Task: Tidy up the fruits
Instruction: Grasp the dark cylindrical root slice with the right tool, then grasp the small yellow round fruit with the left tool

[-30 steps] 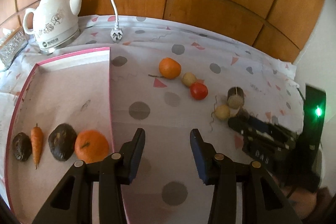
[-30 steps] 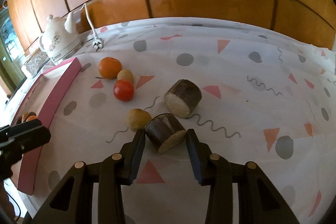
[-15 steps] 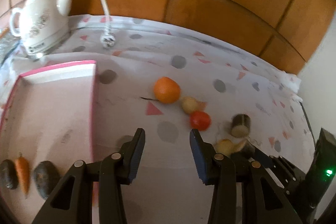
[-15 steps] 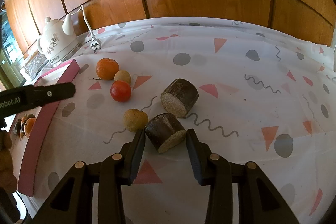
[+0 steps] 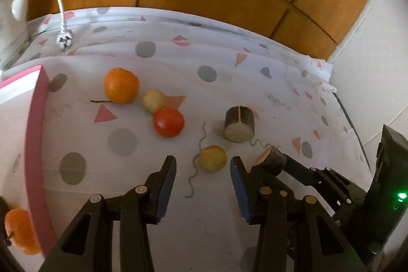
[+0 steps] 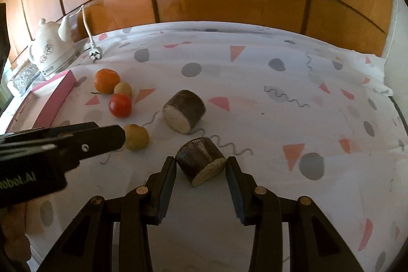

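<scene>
Right gripper (image 6: 201,167) pinching brown cylinder (image 6: 201,162). Left gripper (image 5: 203,166) spread, empty; yellow fruit (image 5: 213,158) just ahead between fingertips.

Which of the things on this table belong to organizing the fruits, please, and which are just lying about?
Belong to the job:
- orange
- tomato
- two small yellowish fruits
- two dark cut stubs
- pink tray, an orange already on it

Lying about:
- white kettle
- its loose plug
</scene>
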Tool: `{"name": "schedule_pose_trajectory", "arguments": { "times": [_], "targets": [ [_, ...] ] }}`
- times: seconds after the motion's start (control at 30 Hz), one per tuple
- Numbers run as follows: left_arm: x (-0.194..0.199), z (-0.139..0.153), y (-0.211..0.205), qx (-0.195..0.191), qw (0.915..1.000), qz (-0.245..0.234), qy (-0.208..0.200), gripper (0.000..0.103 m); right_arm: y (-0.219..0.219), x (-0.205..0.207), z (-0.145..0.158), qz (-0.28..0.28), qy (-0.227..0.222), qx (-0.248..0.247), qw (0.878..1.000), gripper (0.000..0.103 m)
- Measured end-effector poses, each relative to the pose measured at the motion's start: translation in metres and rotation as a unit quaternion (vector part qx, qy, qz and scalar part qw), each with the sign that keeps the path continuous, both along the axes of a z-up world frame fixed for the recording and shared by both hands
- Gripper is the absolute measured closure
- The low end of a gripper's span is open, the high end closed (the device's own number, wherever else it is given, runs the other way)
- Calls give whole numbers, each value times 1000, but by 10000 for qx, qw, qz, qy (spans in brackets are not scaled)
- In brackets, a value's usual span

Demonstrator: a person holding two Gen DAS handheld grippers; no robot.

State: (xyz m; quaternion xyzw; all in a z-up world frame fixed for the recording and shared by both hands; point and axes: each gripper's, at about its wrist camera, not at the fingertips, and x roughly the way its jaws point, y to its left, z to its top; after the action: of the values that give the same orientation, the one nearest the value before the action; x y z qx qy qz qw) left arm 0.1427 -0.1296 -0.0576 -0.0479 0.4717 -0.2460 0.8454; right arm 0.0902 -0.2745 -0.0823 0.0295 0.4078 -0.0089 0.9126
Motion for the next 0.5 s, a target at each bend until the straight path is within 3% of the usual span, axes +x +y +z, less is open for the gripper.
{"name": "schedule_pose_trajectory", "arguments": {
  "times": [0.3,0.5],
  "targets": [
    [5,-12,-23,246,9996,-124,-52,76,-6,-1,-2,-154,-57,29,9999,62],
    [2,-12,-22,231,9993,11,-289,79,-9,-2,-4,-155,-80,148,9997,62]
  ]
}}
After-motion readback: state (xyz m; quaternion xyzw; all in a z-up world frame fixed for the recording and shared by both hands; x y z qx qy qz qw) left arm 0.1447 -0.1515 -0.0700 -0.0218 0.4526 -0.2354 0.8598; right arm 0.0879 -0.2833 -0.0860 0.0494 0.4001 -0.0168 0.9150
